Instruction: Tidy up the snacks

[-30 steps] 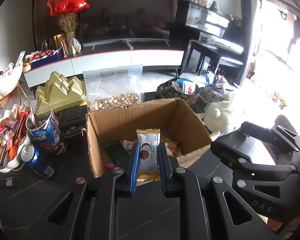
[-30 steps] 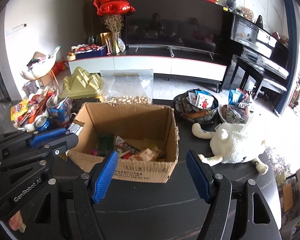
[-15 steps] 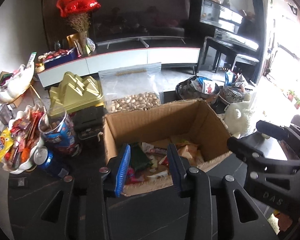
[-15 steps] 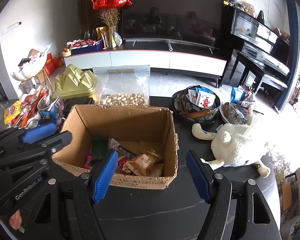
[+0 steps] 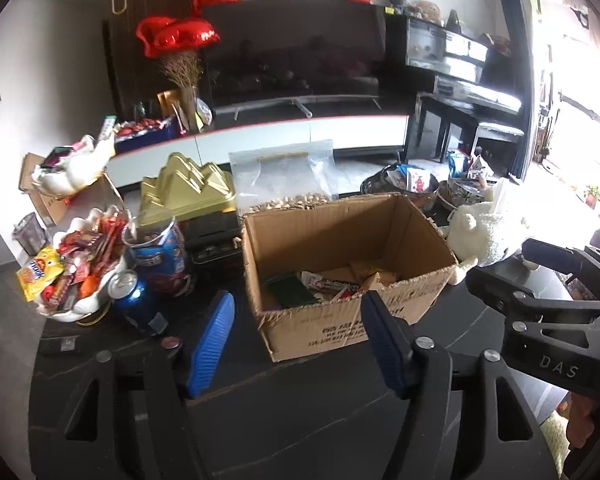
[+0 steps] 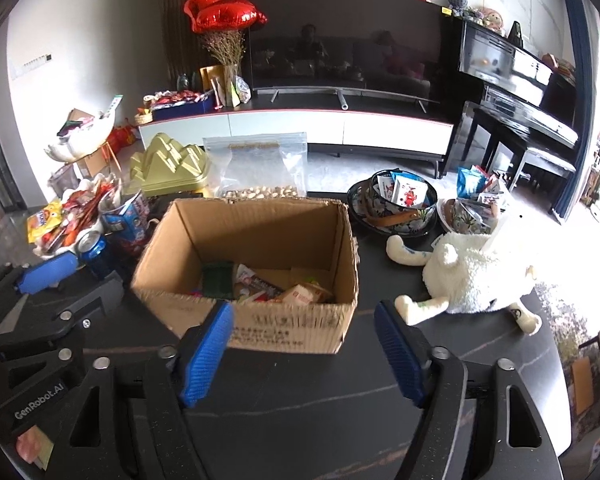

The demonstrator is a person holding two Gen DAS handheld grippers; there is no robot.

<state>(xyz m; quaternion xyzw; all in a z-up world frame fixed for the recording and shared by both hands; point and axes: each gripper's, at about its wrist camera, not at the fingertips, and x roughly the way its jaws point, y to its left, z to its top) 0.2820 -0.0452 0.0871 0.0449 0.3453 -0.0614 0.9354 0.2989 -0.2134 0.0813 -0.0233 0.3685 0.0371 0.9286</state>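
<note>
An open cardboard box (image 5: 340,240) stands on the dark table and holds several snack packets (image 5: 332,284); it also shows in the right wrist view (image 6: 260,236). My left gripper (image 5: 296,340) is open and empty, just in front of the box's near wall. My right gripper (image 6: 304,348) is open and empty, also in front of the box. A white dish of snack packets (image 5: 72,268) sits at the left. Bowls of snack packets (image 6: 400,200) stand behind the box on the right.
A blue can (image 5: 132,292) and a blue snack tub (image 5: 156,248) stand left of the box. A gold tin (image 5: 188,188) and a bag of pistachios (image 6: 256,168) are behind it. A white plush toy (image 6: 472,272) lies to the right.
My left gripper let go of the gold-edged snack bar into the box, opened wide and drew back. The right gripper stayed open and barely moved.
</note>
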